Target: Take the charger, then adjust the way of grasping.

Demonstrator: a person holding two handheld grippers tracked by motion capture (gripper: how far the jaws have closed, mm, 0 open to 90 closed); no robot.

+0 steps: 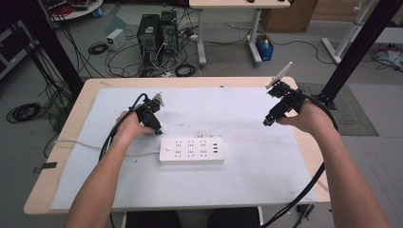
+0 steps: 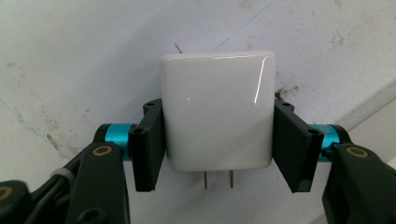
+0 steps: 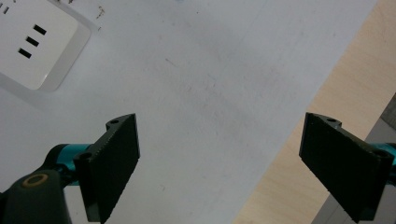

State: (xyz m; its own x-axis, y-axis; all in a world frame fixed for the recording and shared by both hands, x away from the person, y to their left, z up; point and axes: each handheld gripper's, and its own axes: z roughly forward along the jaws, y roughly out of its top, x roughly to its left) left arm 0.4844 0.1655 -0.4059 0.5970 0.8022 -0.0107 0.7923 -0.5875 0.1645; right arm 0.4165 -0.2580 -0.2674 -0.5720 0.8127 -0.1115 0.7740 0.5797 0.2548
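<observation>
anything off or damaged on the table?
Nothing broken. The white mat is scuffed and stained. The left hand-held gripper grips a white charger squarely, prongs straight. The power strip lies flat.

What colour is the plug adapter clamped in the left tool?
Glossy white, with two metal prongs; the adapter shows best in the left gripper view.

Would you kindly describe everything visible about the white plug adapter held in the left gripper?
The white plug adapter is a glossy, rounded-cornered block that looks like plastic, with two thin metal prongs at its near end, pointing back toward the gripper's camera. The left gripper clamps it by two opposite sides, a black pad on each. It sits over the white table mat, just beyond the power strip.
</observation>
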